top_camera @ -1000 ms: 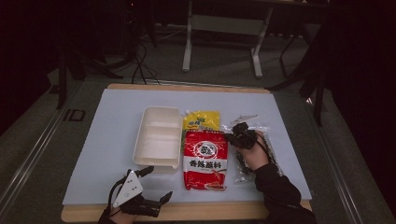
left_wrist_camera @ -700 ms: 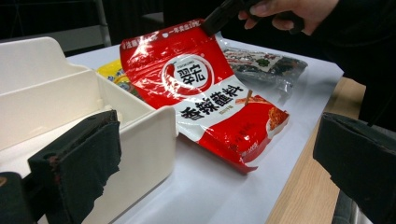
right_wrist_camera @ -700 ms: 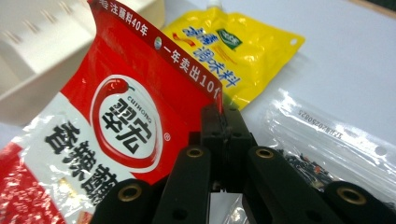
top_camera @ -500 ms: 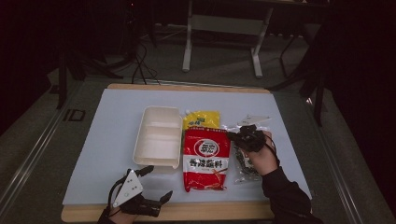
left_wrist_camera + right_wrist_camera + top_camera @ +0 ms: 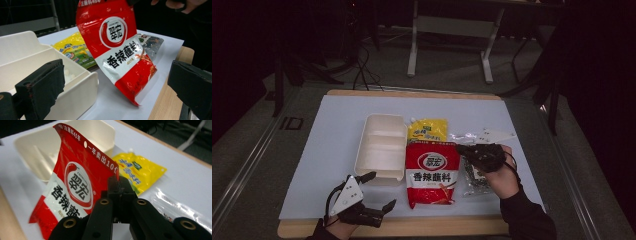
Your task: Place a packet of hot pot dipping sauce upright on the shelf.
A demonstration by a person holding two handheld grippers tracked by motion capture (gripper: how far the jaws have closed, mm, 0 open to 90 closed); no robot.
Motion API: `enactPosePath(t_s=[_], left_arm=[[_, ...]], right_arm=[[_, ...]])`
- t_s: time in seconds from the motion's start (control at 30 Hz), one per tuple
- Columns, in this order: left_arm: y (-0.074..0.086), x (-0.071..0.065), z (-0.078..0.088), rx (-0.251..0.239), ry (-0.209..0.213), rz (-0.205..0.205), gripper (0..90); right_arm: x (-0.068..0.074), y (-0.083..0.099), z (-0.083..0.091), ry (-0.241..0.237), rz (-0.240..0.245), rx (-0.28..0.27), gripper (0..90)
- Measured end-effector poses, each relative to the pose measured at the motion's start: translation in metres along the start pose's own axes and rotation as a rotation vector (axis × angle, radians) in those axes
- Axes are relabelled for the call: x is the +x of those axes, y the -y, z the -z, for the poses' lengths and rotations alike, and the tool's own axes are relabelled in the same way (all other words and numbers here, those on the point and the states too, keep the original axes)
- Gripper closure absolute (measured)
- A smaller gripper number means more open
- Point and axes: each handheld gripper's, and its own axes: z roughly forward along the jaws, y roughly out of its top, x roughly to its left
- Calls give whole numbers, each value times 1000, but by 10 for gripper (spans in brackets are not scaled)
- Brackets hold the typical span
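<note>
Right tool [image 5: 119,185] clamped on the top edge of the red pouch [image 5: 75,187], lifting that end; pouch hangs tilted, bottom corner on the desk [image 5: 332,130]. Just beyond the pouch: white tray [image 5: 382,145]; yellow packet [image 5: 428,131] beside it. Left tool [image 5: 371,197] jaws apart, empty, near the desk's front edge. Step: pick-up under way. Next move likely needs a clean lift toward the tray without the grip slipping.

Wooden tabletop [image 5: 412,93] under a white sheet [image 5: 327,150], on the sheet a white two-part box [image 5: 381,145], a yellow pouch [image 5: 428,130] just beside it, a clear bag [image 5: 474,177] of dark bits at right
</note>
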Motion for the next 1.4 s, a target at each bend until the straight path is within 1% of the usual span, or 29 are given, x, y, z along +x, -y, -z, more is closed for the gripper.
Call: enactPosePath(t_s=[0.1,0.13,0.2,0.23,0.3,0.33,0.4,0.43,0.47,0.5,0.53,0.57,0.6,0.67,0.77,0.8,0.83,0.9,0.93,1.0,1.03,1.1,1.17,1.2,1.23,1.27,1.3,1.33,1.4], left_arm=[[-4,2,0,-2,22,-5,23],[-6,3,-1,2,22,-7,23],[-9,5,-2,4,40,-8,24],[-11,6,-4,9,38,-13,23],[-15,11,-8,28,59,-7,24],[-17,13,-11,34,58,-4,24],[-20,17,-17,40,83,4,68],[-22,19,-21,44,86,6,73],[-24,21,-24,41,97,8,93],[-26,24,-28,46,99,13,132],[-27,27,-33,52,106,29,154],[-28,30,-37,56,125,41,158],[-28,32,-42,69,134,46,175],[-30,35,-50,83,164,47,218],[-32,36,-60,82,210,52,328],[-33,35,-63,84,220,49,371],[-34,34,-65,81,232,41,409],[-35,32,-67,85,239,35,489],[-35,30,-69,82,257,24,543],[-35,28,-70,86,262,11,600],[-35,27,-69,82,257,6,641],[-36,27,-69,81,262,9,701],[-37,26,-68,84,255,1,757],[-37,26,-68,84,255,1,801],[-38,25,-67,85,266,3,868],[-38,25,-67,85,266,3,900],[-38,25,-67,85,266,3,900],[-45,19,-64,89,284,-12,900],[-52,16,-62,83,289,-25,900]], right_arm=[[10,-5,9,-19,34,-20,900],[13,-6,12,-27,40,-27,900],[19,-9,17,-45,56,-39,900],[22,-11,19,-49,68,-43,900],[28,-14,23,-67,86,-56,900],[31,-15,24,-65,99,-55,900],[35,-17,26,-77,115,-61,900],[37,-17,26,-74,126,-64,900],[37,-18,26,-74,127,-65,900],[38,-18,26,-86,125,-65,900],[38,-18,26,-81,127,-69,900],[38,-18,27,-85,128,-68,900],[38,-18,27,-88,129,-69,900],[37,-18,28,-95,128,-71,900],[38,-18,30,-102,124,-74,900],[38,-18,30,-108,124,-79,900],[38,-18,31,-103,130,-75,900],[38,-18,32,-108,126,-78,900],[38,-18,34,-111,124,-80,900],[38,-17,36,-122,117,-88,900],[38,-17,37,-115,121,-88,900],[37,-17,39,-121,115,-89,900],[38,-16,41,-123,113,-94,900],[38,-16,42,-128,110,-96,900],[38,-15,43,-122,112,-96,900],[38,-15,43,-122,112,-96,900],[38,-15,44,-124,111,-97,900],[38,-16,49,-121,113,-104,900],[37,-16,54,-117,114,-112,900]])
